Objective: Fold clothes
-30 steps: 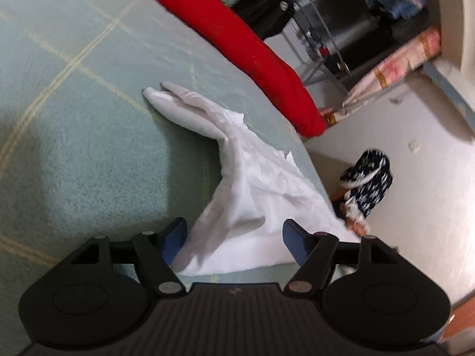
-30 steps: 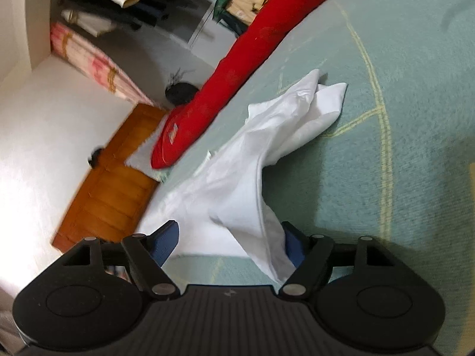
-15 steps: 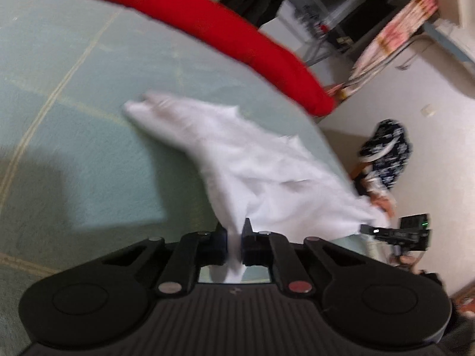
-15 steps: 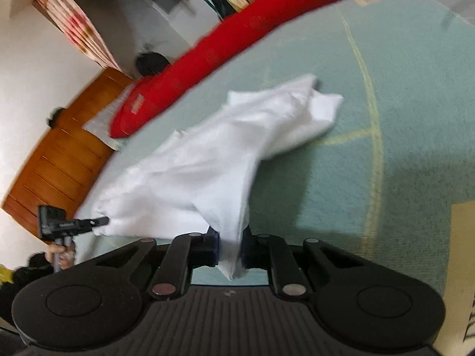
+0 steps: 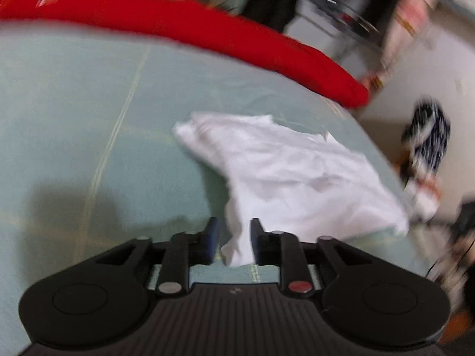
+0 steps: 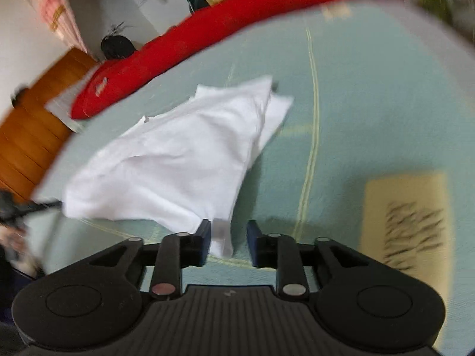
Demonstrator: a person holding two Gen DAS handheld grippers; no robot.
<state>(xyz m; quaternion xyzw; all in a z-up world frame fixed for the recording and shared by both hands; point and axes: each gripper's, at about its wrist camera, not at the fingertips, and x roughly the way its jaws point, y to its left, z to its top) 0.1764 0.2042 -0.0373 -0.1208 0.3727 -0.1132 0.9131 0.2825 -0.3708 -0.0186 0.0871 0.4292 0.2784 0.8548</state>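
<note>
Left wrist view: the shirt lies mid-frame on the bed, a corner between the left gripper jaws, which have just been opening — it may slip free. Right wrist view: the right gripper likewise stands parted around a shirt corner, so the fold could collapse.

Both wrist views look steeply down, close over one white garment from opposite ends.

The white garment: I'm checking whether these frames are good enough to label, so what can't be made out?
- Left wrist view: whether the left gripper pinches the white garment; blur hides contact.
- Right wrist view: the same for the right gripper.
- Both views: garment type; it lies bunched on the green bedcover.
</note>
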